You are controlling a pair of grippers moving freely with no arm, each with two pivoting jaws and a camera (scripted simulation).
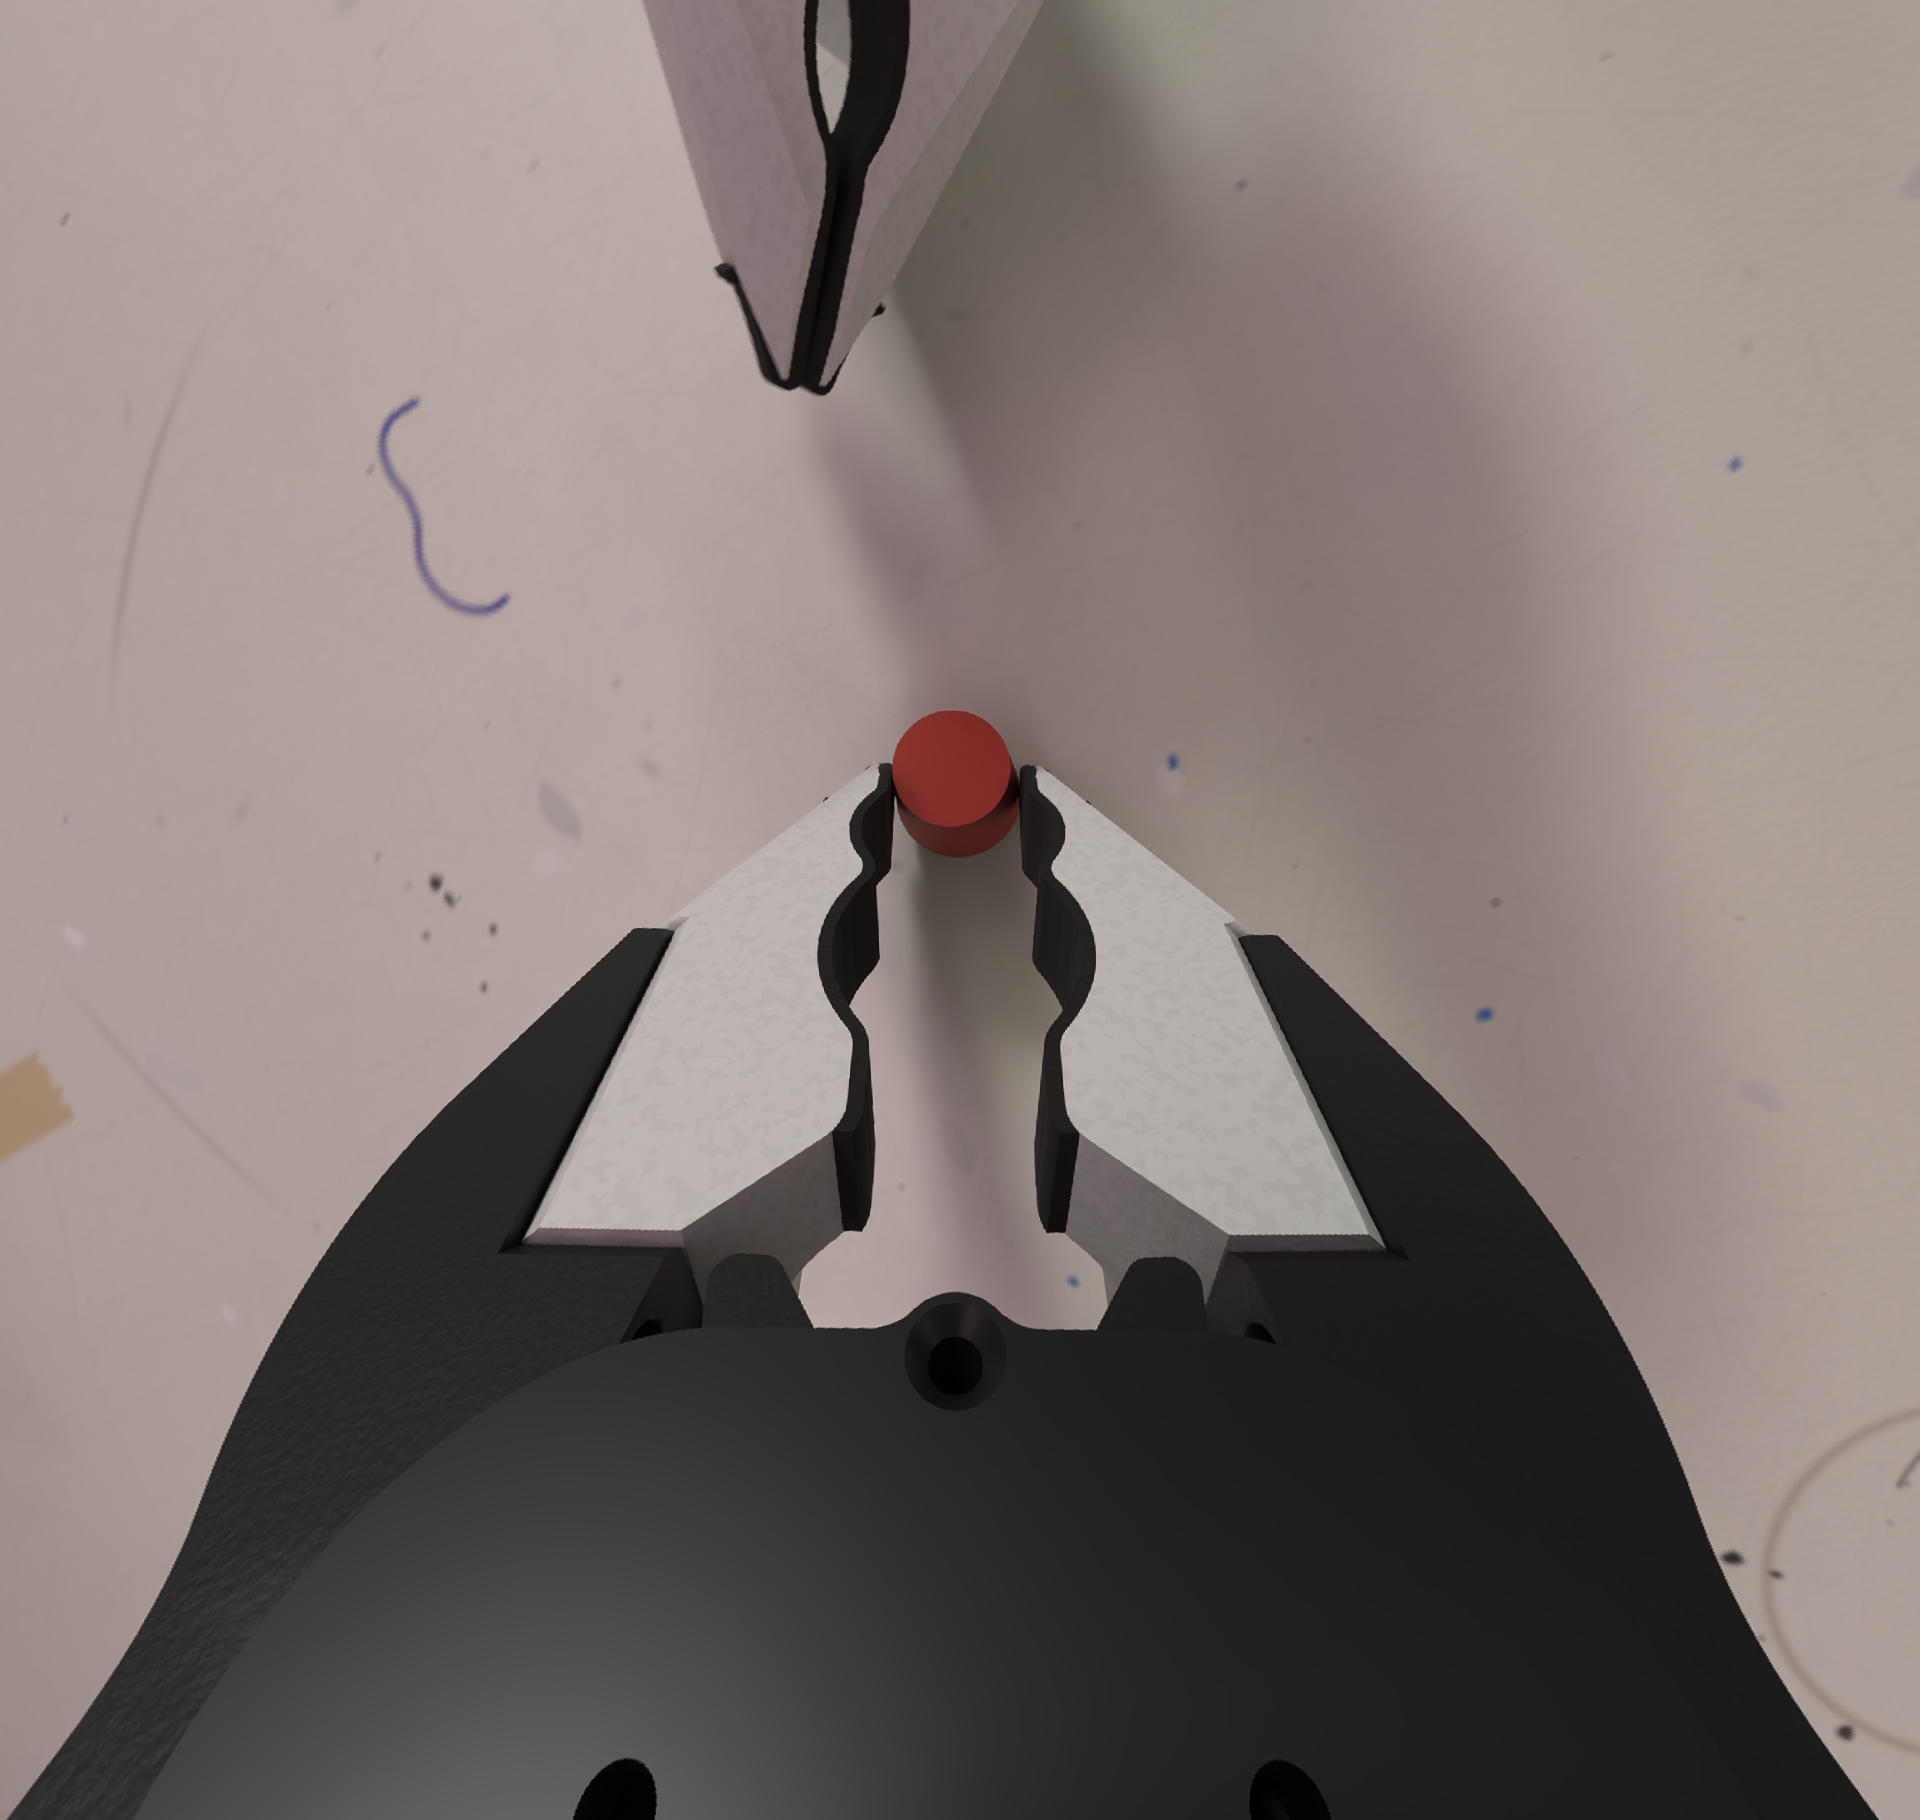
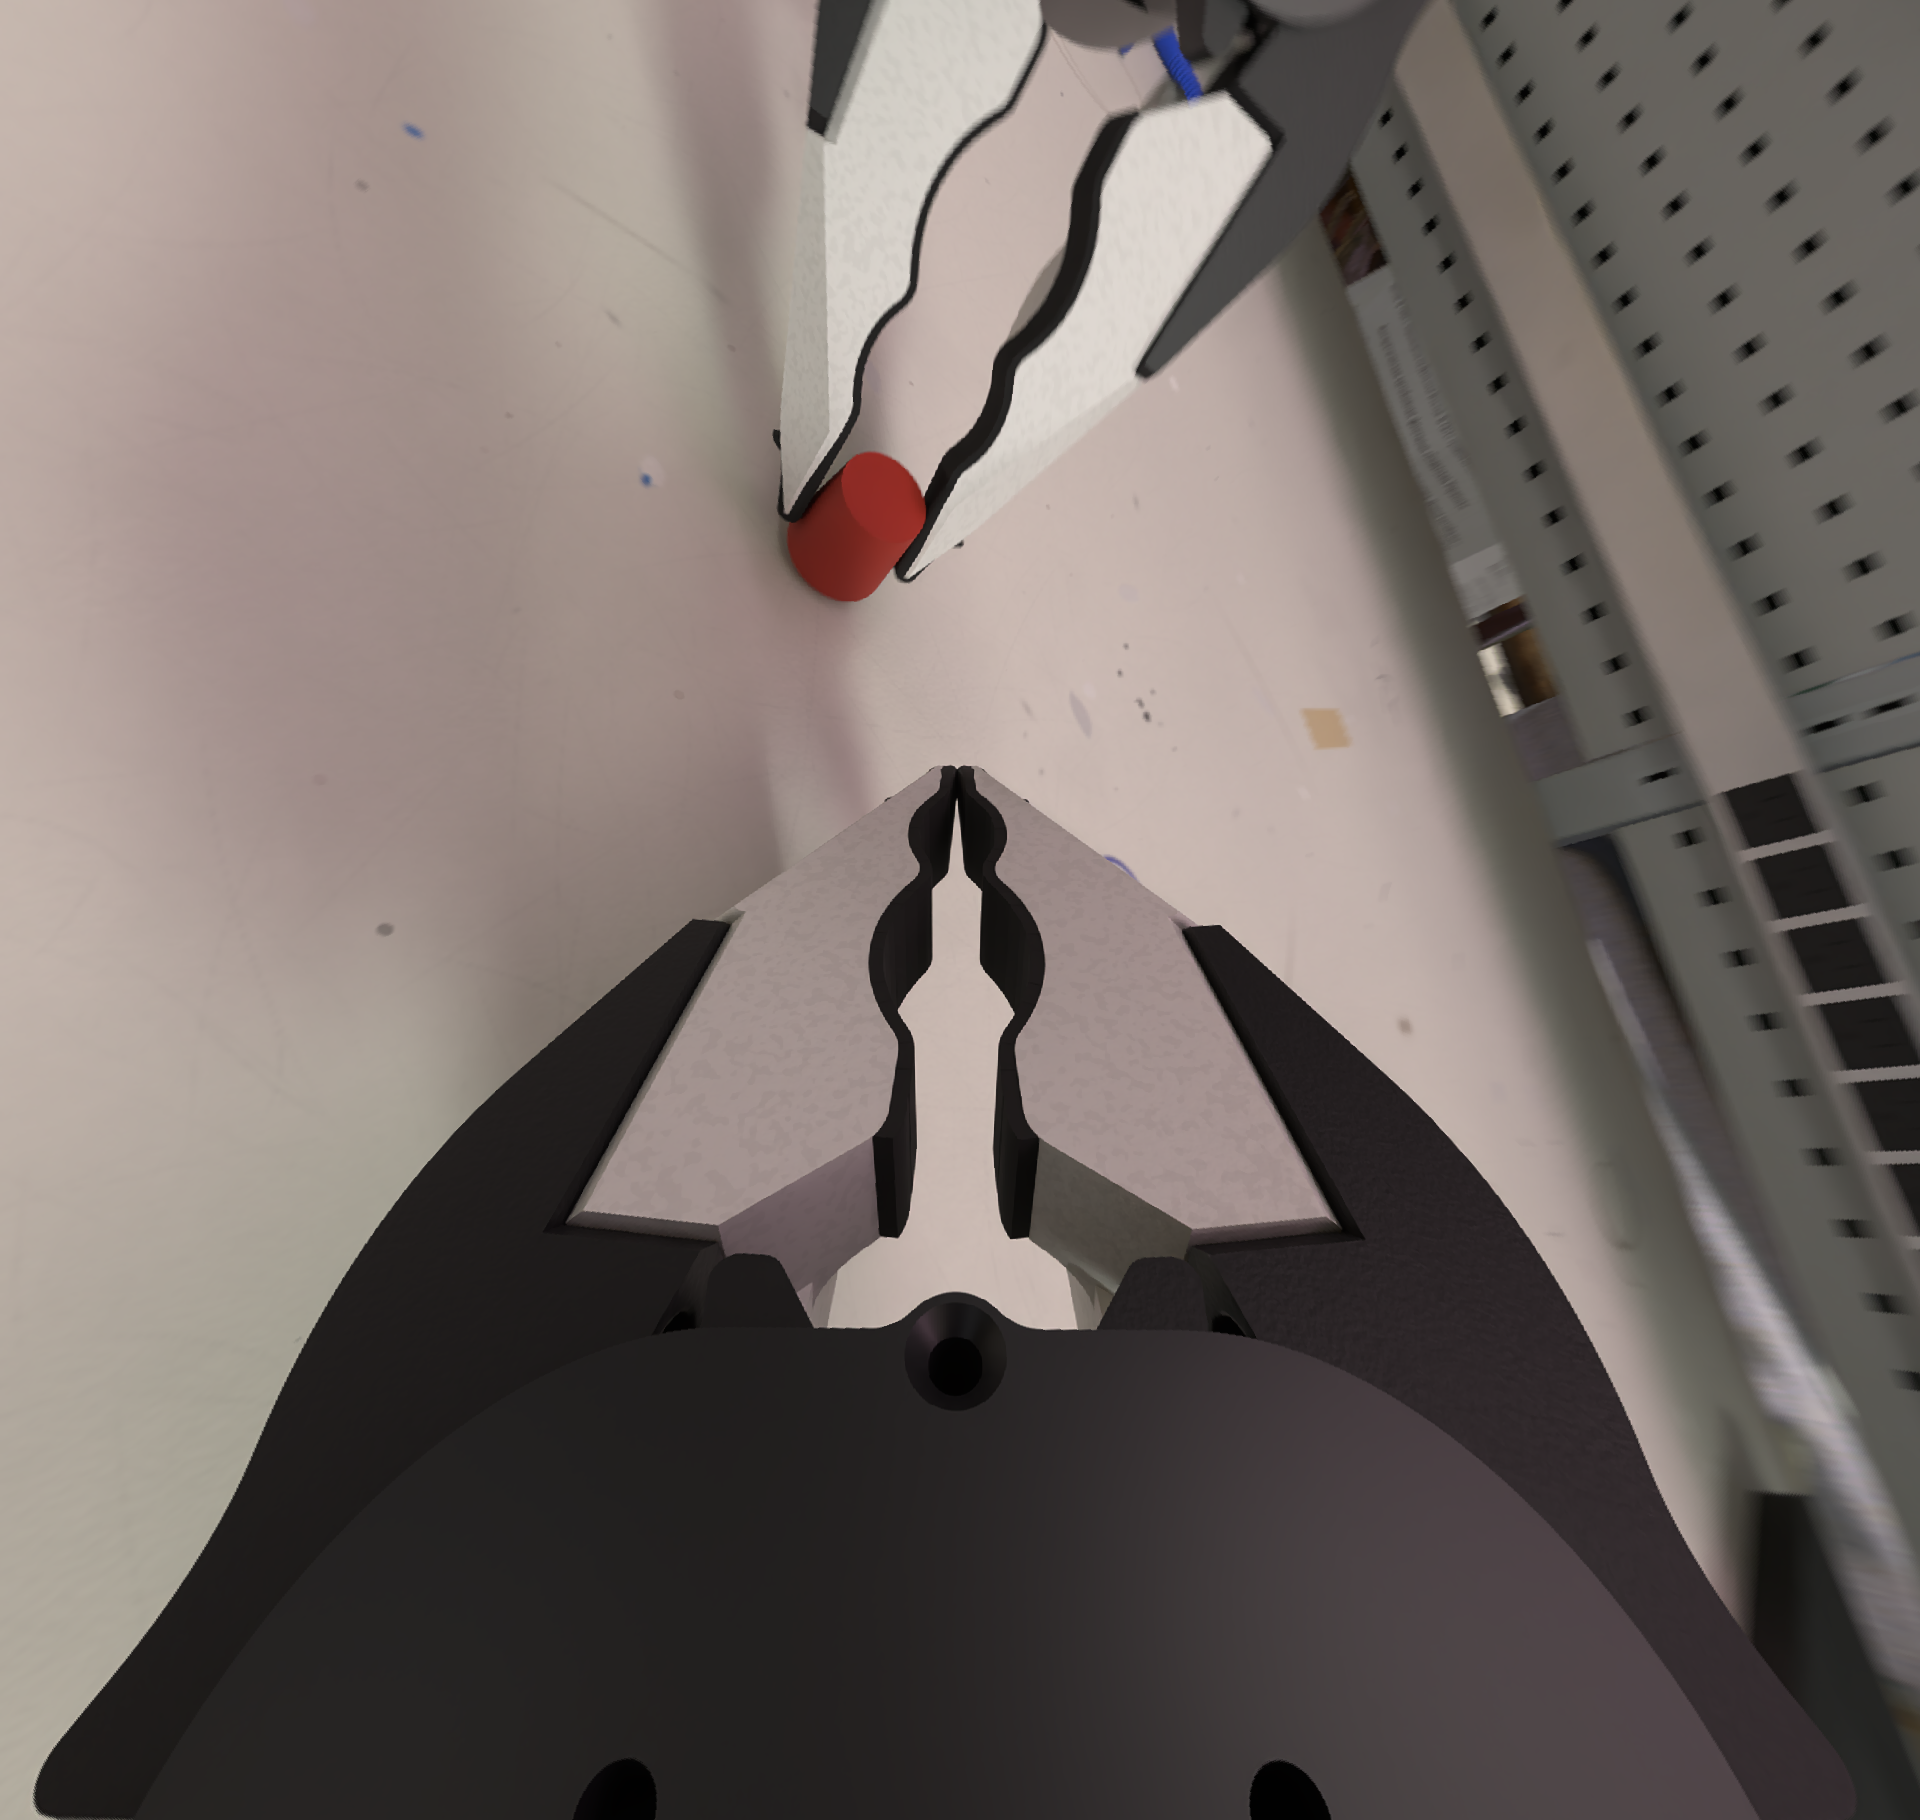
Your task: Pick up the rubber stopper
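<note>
- Between my left gripper's (image 1: 953, 783) black wavy fingertip pads (image 1: 871, 814) sits the small red cylindrical rubber stopper (image 1: 952, 783); both tips touch its sides, so the jaws are narrowed onto it and hold it.
- I cannot tell from either view whether the stopper's base touches the pale scuffed tabletop (image 1: 312, 835) or stands just clear of it.
- Behind the stopper, the gap between my left fingers is bare back to the black gripper body.
- Straight ahead of my left jaws, well apart, my right gripper (image 1: 805, 383) points back at me, tips pressed together, nothing between them.
- From the right wrist view: my right gripper (image 2: 956, 778) has its tips meeting, jaws closed and empty.
- Ahead of those closed jaws, apart from them, the stopper (image 2: 857, 523) shows pinched at the very tips of the left gripper (image 2: 852, 534), tilted in this view, its flat end facing up and right.
- Left of my left jaws: blue pen squiggle (image 1: 431, 513) on the tabletop; a tan tape scrap (image 1: 31, 1105) farther left.
- Right of my right jaws: grey perforated pegboard panel (image 2: 1714, 316) along the table edge.
</note>
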